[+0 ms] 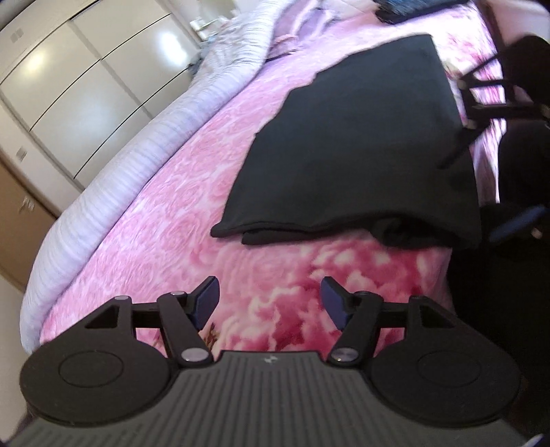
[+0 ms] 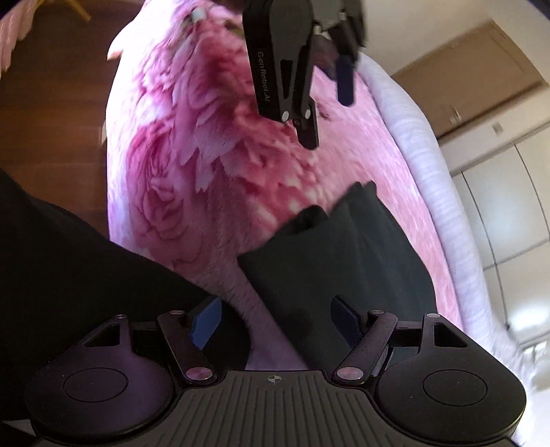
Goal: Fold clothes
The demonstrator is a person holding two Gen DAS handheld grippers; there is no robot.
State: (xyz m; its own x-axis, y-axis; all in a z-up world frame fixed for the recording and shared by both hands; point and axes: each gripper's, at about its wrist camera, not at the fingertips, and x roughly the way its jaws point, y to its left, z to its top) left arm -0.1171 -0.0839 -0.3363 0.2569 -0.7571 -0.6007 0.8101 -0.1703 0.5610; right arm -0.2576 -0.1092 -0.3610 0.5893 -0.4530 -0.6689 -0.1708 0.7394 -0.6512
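A black garment lies folded flat in a rectangle on the pink floral bedspread. My left gripper is open and empty, hovering over the bedspread short of the garment's near edge. My right gripper is open and empty, just above one end of the black garment. The left gripper also shows in the right wrist view, above the bedspread beyond the garment. The right gripper shows in the left wrist view at the garment's far right edge.
A pale lilac quilt is bunched along the bed's left side. White wardrobe doors stand beyond it. A dark object lies at the head of the bed. A brown floor lies beside the bed. The person's dark clothing is at left.
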